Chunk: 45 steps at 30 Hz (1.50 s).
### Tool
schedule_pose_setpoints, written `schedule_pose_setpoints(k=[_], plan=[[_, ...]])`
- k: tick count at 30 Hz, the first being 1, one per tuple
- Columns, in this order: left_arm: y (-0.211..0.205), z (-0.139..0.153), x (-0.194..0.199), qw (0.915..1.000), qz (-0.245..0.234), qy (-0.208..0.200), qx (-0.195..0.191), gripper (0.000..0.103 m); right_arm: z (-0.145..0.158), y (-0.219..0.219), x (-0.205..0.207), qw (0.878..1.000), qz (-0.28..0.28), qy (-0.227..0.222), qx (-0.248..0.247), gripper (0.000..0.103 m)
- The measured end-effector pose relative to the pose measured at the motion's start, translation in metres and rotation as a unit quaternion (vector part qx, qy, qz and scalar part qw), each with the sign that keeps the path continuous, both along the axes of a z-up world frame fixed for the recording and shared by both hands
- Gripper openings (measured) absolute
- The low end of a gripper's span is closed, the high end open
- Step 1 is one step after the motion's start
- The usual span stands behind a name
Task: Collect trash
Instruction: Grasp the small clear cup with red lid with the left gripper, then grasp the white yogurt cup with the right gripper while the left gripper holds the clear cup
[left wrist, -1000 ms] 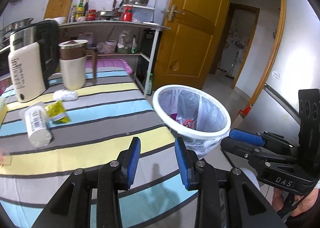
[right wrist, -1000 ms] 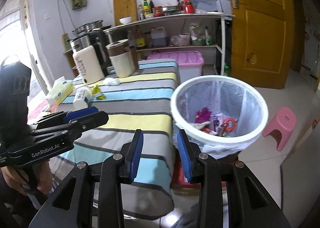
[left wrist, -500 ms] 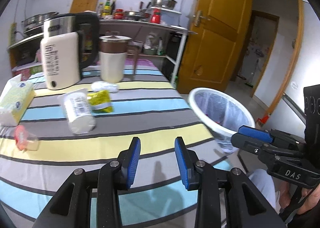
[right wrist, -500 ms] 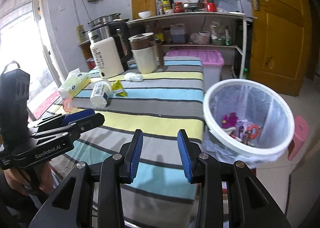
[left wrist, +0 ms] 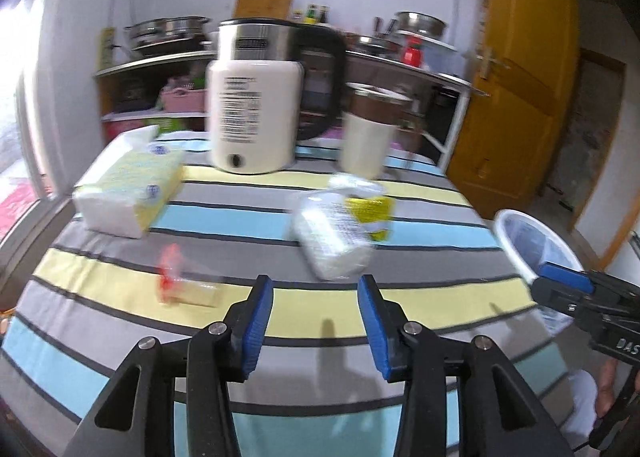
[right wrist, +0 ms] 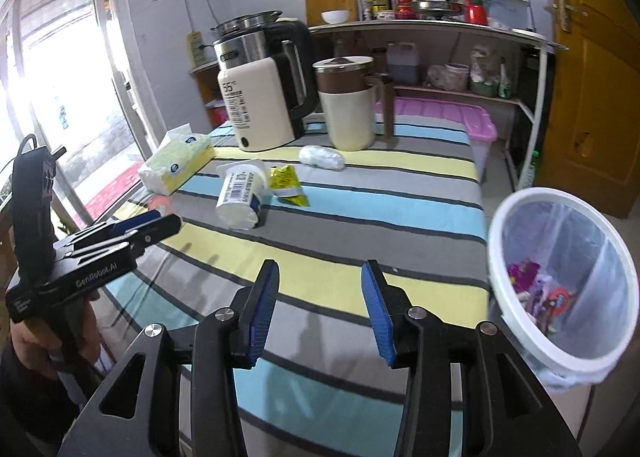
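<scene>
Both views have swung from the white plastic-lined trash bin (right wrist: 560, 277) toward the striped tablecloth (right wrist: 360, 249), where left gripper (left wrist: 316, 321) and right gripper (right wrist: 320, 313) are opening, jaws empty

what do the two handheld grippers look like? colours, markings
Both match: black plastic frames with triangular cut-outs, silver pivot screws, and two fingers faced with ribbed blue pads. The left gripper has white "GenRobot.AI" lettering on its side, readable in the right wrist view, and a tall black block at the rear. The right gripper shows white "DAS" lettering in the left wrist view. No sleeves are visible.
</scene>
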<state>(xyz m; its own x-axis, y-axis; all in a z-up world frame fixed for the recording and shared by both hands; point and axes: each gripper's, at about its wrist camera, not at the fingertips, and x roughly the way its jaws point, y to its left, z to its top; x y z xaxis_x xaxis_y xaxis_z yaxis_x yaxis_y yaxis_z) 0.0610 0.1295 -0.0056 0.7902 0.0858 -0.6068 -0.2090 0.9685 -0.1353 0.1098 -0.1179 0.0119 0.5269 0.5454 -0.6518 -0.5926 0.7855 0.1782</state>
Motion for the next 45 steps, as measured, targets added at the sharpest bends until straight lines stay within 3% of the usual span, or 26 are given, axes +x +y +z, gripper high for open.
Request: schedule_pose_setpoints(k=[9,17,27,29,37,45], plan=[[0.055,-0.008,-0.001,0.9976,0.068,0.005,0.008,0.053,-0.004,0.03,0.011,1.0,0.024,0.005,-0.006,0.044],[0.067,-0.024,0.015,0.9979,0.057,0.031,0.001,0.06,-0.009,0.05,0.017,0.999,0.037,0.011,-0.013,0.044],[0.07,-0.039,0.032,0.9953,0.055,0.08,-0.004,0.057,-0.009,0.069,0.021,0.999,0.048,0.011,-0.016,0.044],[0.071,-0.039,0.031,0.9956,0.052,0.078,-0.008,0.048,-0.008,0.074,0.021,0.998,0.053,0.01,-0.016,0.044],[0.07,-0.033,0.017,0.9978,0.047,0.04,-0.024,0.047,-0.01,0.101,0.025,0.997,0.07,0.007,-0.021,0.05],[0.077,-0.041,0.014,0.9964,0.048,0.039,-0.058,0.047,-0.021,0.136,0.036,0.996,0.075,0.011,-0.047,0.05]])
